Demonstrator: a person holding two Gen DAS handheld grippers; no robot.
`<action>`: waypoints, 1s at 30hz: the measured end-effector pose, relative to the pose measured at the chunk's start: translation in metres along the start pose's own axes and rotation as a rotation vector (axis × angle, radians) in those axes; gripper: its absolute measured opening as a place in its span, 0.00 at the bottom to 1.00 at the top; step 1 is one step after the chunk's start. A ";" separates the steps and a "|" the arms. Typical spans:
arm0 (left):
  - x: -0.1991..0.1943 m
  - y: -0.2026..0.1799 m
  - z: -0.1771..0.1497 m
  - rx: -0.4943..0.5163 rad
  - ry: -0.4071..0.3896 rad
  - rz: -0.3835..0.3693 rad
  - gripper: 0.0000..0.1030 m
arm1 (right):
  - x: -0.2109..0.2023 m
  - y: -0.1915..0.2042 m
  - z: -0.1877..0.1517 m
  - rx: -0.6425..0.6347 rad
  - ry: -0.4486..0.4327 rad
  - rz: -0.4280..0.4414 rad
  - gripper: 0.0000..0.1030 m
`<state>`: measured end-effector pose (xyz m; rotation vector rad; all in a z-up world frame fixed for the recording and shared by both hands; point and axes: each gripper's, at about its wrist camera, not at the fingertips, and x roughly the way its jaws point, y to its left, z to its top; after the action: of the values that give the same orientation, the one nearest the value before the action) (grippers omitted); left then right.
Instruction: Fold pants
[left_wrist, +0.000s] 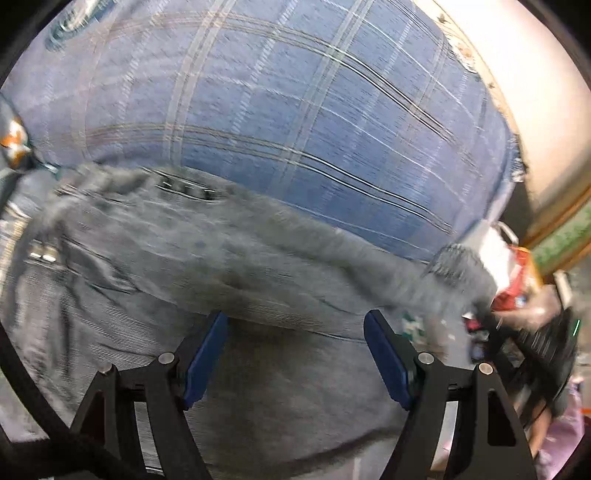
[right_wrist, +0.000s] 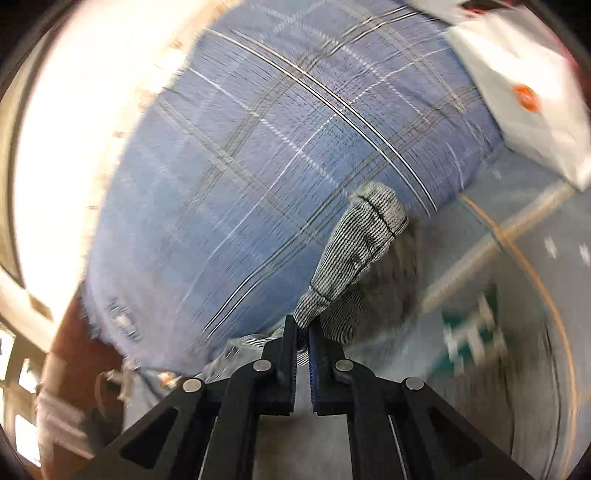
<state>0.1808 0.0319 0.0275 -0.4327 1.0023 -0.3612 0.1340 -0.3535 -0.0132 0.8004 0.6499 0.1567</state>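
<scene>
Grey striped pants (left_wrist: 229, 280) lie across a blue plaid bedsheet (left_wrist: 295, 110), waistband and zipper at the upper left. My left gripper (left_wrist: 295, 332) is open, its blue pads just above the grey cloth with nothing between them. In the right wrist view, my right gripper (right_wrist: 303, 328) is shut on a bunched end of the pants (right_wrist: 354, 243), which rises from the pads over the sheet (right_wrist: 236, 166). Both views are blurred by motion.
A white and cream wall or bed edge (left_wrist: 535, 92) runs along the right. A white box with an orange mark (right_wrist: 524, 96) sits at the upper right. Red and white packets and clutter (left_wrist: 513, 280) lie past the sheet's edge. Brown floor (right_wrist: 74, 350) shows at the lower left.
</scene>
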 end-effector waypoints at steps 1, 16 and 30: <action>0.004 -0.001 -0.002 0.002 0.014 -0.033 0.74 | -0.010 -0.005 -0.013 -0.003 -0.021 0.008 0.06; 0.099 -0.037 0.046 -0.001 0.195 0.121 0.75 | -0.016 -0.039 -0.046 0.065 0.007 0.035 0.05; 0.024 -0.049 0.032 -0.096 -0.017 0.051 0.08 | -0.049 -0.062 -0.021 0.128 -0.080 0.184 0.05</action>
<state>0.2156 -0.0158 0.0495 -0.4949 1.0154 -0.2645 0.0758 -0.4016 -0.0442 0.9853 0.5139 0.2505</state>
